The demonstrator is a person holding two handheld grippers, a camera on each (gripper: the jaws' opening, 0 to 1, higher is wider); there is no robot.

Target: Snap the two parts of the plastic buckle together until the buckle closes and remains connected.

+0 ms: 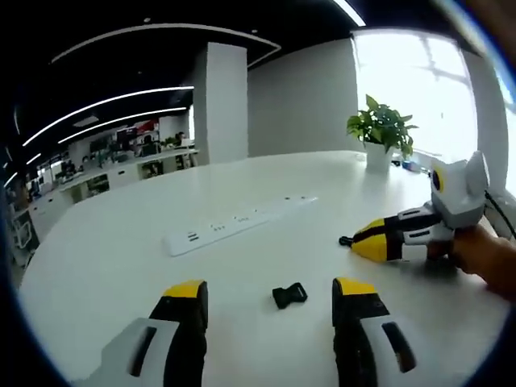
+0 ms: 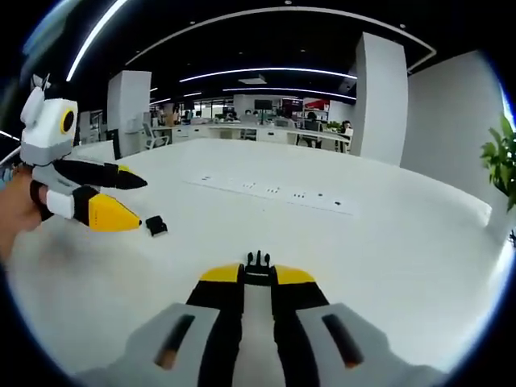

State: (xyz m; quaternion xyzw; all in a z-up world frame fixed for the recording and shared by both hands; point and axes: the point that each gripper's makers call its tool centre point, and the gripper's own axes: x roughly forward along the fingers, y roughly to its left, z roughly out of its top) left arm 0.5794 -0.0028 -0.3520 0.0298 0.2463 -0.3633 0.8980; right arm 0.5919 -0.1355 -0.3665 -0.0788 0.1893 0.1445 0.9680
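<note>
While left gripper (image 1: 270,306) jaws apart before socket half (image 1: 289,295), right gripper (image 2: 258,275) jaws clamped on pronged half (image 2: 257,260).

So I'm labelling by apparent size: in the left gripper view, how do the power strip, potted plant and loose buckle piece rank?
1. Power strip
2. Potted plant, though it sits farther away
3. Buckle piece, clearly smallest

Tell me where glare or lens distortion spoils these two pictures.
Left gripper view: the window is blown out white behind the plant; the power strip looks bowed. Right gripper view: even lighting, ceiling light strips curve strongly, and the table edge bends.
</note>
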